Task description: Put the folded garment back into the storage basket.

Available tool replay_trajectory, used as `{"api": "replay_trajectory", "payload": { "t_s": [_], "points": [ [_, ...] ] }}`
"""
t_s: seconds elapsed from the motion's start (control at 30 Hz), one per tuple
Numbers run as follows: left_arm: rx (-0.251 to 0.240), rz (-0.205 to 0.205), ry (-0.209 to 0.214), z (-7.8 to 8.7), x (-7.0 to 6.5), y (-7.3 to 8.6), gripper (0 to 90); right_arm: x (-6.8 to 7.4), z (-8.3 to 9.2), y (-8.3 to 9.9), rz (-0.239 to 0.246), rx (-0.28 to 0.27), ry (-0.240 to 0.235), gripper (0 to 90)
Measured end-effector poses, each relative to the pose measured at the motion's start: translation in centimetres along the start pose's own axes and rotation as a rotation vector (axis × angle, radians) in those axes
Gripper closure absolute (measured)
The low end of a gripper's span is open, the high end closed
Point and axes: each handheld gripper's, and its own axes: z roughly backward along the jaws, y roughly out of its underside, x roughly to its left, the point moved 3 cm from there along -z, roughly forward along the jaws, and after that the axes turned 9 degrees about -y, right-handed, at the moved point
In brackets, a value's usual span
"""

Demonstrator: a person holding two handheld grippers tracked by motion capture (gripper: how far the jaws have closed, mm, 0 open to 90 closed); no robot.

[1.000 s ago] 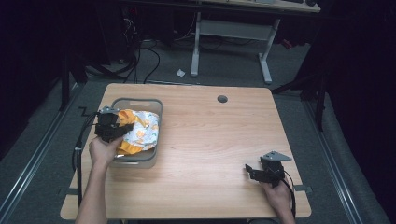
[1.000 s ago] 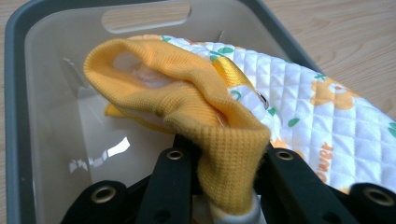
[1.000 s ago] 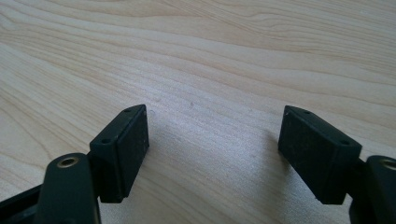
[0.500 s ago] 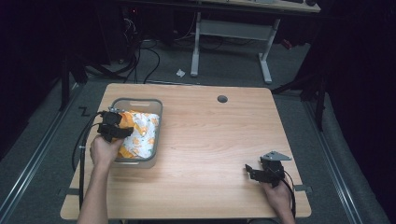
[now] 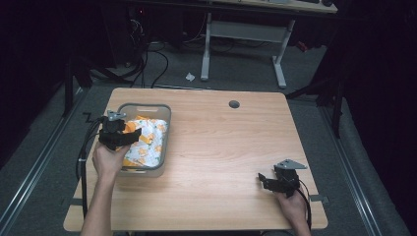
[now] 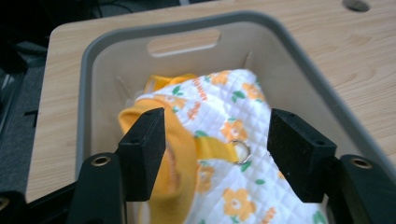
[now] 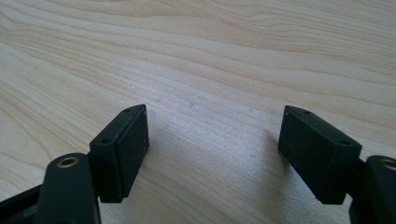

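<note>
Left gripper, jaws spread over the floral garment in the bin; right gripper idle, agape. Close squarely on a thick fold.

You are working at a light wooden desk with a round cable hole near its far edge. Around it lies a grey carpeted floor, dim and mostly in shadow. Beyond the far edge stands a second desk on a white metal frame, its two legs ending in flat feet. Black cables trail over the floor beyond the far left corner, and a small crumpled scrap of white paper lies near them. The room's sides fall away into darkness.
</note>
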Motion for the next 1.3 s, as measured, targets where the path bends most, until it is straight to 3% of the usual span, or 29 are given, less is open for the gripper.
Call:
{"api": "replay_trajectory", "payload": {
  "t_s": [0.43, 1.3],
  "points": [
    [-0.083, 0.032, 0.073, 1.8, -2.9, -0.6, 33.3, 0.0, 0.0, 0.0, 0.0, 0.0, 0.0, 24.8],
    [-0.118, 0.0, 0.122, 3.0, -6.6, -0.6, 32.7, 0.0, 0.0, 0.0, 0.0, 0.001, 0.0, 24.8]
  ]
}}
